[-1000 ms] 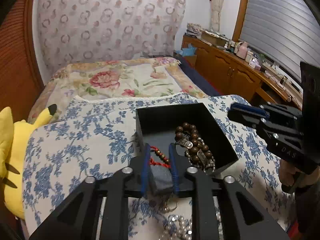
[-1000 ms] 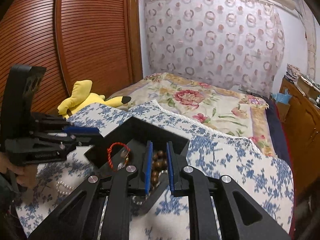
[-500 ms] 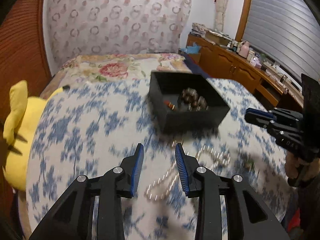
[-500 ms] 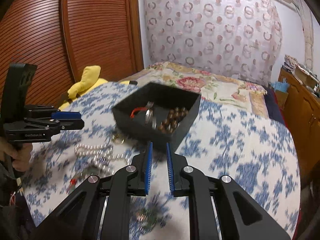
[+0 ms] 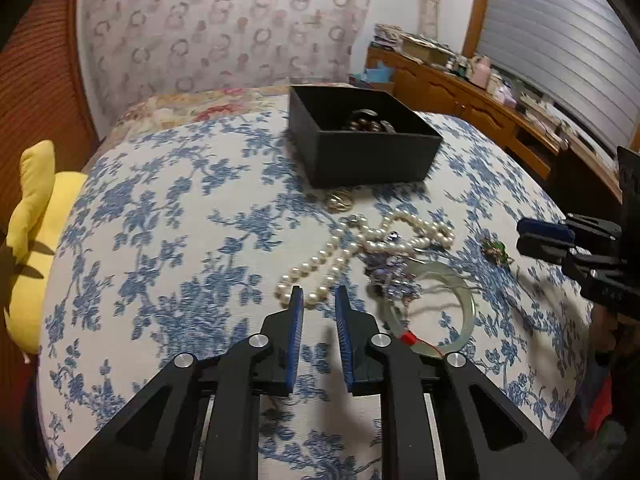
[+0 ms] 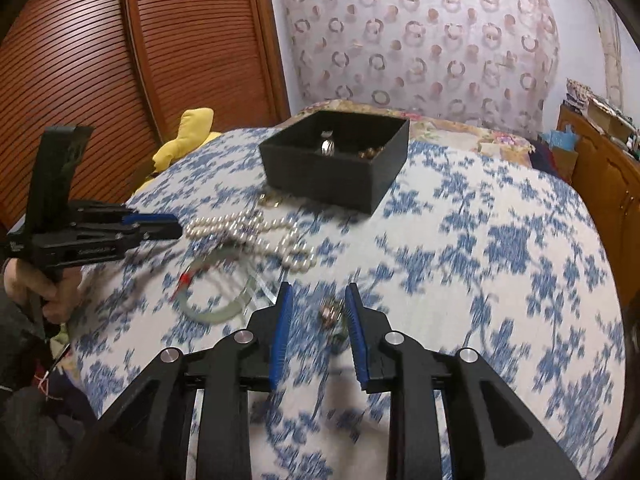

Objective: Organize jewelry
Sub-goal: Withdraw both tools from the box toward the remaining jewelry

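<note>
A black open box (image 5: 360, 148) (image 6: 340, 168) with beads and metal pieces inside stands on the blue-flowered cloth. A pearl necklace (image 5: 352, 252) (image 6: 256, 232), a pale green bangle (image 5: 440, 308) (image 6: 216, 300) with a red knot, a gold ring (image 5: 340, 202) and a small green brooch (image 5: 496, 250) lie in front of the box. My left gripper (image 5: 318, 300) is open and empty, its tips just short of the pearls. My right gripper (image 6: 318, 296) is open, with a small brooch (image 6: 330, 314) lying between its fingers.
A yellow plush toy (image 5: 36, 216) (image 6: 188, 136) lies at the cloth's left edge. A wooden cabinet (image 5: 480, 100) with clutter runs along the right wall. A slatted wooden wardrobe (image 6: 120, 60) stands on the left.
Both grippers have pulled back from the box and down toward the loose jewelry. The left released the red bracelet into the box and opened. The right has opened wider around the small brooch.
</note>
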The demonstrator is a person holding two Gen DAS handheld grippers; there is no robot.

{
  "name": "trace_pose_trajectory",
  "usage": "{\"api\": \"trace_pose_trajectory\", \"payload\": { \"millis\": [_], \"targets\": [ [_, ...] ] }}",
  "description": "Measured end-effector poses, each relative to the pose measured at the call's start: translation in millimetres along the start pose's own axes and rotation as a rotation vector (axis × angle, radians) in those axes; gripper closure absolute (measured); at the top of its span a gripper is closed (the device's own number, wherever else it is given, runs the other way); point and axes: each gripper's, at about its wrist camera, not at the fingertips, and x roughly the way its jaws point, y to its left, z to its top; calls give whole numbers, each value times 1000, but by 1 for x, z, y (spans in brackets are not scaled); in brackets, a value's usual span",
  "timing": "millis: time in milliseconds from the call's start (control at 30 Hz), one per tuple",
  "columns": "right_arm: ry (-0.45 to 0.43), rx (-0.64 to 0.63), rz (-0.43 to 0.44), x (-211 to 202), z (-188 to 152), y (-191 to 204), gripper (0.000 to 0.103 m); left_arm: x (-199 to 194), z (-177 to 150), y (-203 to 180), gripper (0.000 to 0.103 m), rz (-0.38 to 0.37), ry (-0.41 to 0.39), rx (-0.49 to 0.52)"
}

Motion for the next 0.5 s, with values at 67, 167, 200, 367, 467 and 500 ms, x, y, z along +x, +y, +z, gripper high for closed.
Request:
{"api": "trace_pose_trajectory", "payload": {
  "millis": [67, 167, 200, 367, 467, 500],
  "targets": [
    [13, 2, 2, 1, -8, 3, 74, 3, 1, -4, 90, -3, 5, 18],
    [23, -6, -1, 3, -14, 6, 74, 10, 5, -10, 90, 8, 23, 51],
    [25, -10, -2, 4, -16, 7, 74, 13, 7, -11, 90, 16, 30, 58],
    [18, -6, 10, 4, -19, 6, 74, 20, 15, -13, 90, 31, 47, 85],
    [13, -7, 14, 3, -20, 6, 74, 23, 18, -16, 89, 31, 56, 105],
    [11, -8, 14, 3, -20, 7, 74, 23, 19, -17, 87, 29, 60, 115]
  ]
}}
